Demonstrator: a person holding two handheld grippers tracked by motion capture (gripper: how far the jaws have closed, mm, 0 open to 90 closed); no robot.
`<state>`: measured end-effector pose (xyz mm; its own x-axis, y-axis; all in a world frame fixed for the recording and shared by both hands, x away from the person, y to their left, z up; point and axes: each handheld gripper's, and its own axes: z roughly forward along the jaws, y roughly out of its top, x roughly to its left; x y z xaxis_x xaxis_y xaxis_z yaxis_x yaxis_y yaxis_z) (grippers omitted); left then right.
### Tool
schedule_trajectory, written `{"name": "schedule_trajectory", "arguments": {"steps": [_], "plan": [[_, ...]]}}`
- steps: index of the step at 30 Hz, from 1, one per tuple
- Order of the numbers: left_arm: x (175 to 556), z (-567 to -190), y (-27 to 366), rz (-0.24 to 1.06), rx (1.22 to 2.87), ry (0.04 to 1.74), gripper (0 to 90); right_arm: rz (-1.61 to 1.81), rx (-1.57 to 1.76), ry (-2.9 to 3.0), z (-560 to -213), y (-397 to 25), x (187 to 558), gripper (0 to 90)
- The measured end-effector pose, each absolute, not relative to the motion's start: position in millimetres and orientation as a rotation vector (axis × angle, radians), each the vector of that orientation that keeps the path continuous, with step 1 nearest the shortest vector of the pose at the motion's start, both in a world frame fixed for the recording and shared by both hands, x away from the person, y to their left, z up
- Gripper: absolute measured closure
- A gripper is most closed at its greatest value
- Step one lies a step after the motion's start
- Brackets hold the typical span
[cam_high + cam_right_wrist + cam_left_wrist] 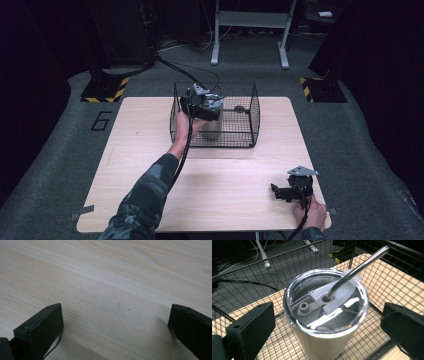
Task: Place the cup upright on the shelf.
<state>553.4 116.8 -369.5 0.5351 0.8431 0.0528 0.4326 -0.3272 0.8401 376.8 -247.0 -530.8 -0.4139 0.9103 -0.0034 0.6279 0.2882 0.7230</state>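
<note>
Steel tumbler (325,327) in wire basket (248,107), left tool (325,322) wide around it, right tool (115,327) wide over table (105,277)

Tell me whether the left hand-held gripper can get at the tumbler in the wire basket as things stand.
Probably yes. The left hand-held gripper hangs over the open-topped wire basket, jaws apart on either side of the tumbler; only the slanting metal straw might interfere.

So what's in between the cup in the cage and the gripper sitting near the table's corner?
Just bare wooden table, plus the cage's front wire wall, in the high view.
</note>
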Motion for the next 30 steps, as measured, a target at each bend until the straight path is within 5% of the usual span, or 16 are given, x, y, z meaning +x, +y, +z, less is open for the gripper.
{"name": "schedule_trajectory", "arguments": {"steps": [15,30], "plan": [[496,-348,158,0.595,1.990,0.947,0.0,0.915,1.380,2.146,-531,-247,377,0.0],[450,-366,207,0.591,2.026,0.986,0.0,0.910,1.380,2.145,-531,-247,377,0.0]]}}
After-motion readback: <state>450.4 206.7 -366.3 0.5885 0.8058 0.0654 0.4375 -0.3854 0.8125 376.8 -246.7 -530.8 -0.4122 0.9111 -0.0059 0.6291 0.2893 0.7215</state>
